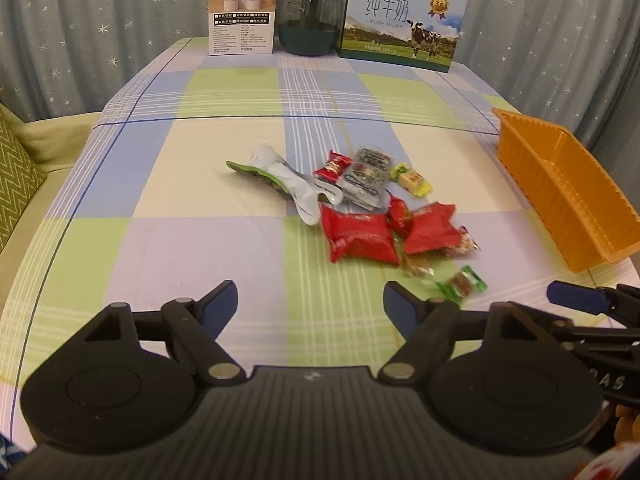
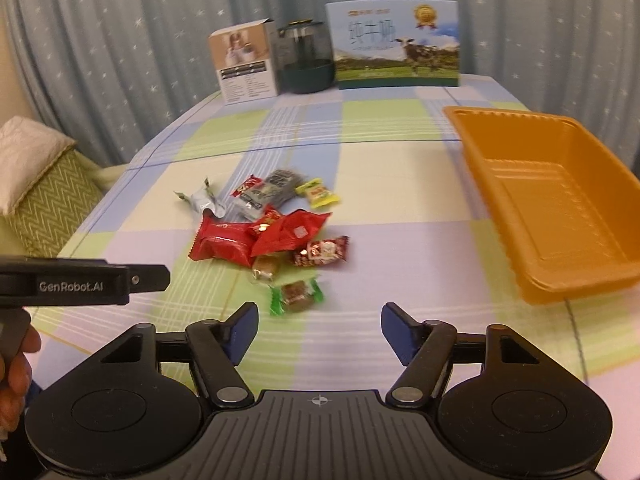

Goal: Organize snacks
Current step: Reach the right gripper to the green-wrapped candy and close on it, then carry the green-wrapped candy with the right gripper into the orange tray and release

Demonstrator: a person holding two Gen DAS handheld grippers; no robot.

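Checked tablecloth (image 2: 400,240): approx 11 snacks (image 2: 264,236), 1 orange tray (image 2: 560,200), 2 claws—left claw (image 1: 310,304), right claw (image 2: 318,328)—both released.

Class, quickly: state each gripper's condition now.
Left gripper: open, nothing between its blue-padded fingers.
Right gripper: open, holding nothing.

A table (image 1: 160,240) with a checked cloth in green, blue and lilac carries everything. In its middle lies a loose heap of snacks (image 1: 360,208). An orange tray (image 2: 552,200) stands on the right side. At the far edge stand a small box (image 1: 242,12), a dark jar (image 1: 310,20) and a milk carton (image 1: 400,24).
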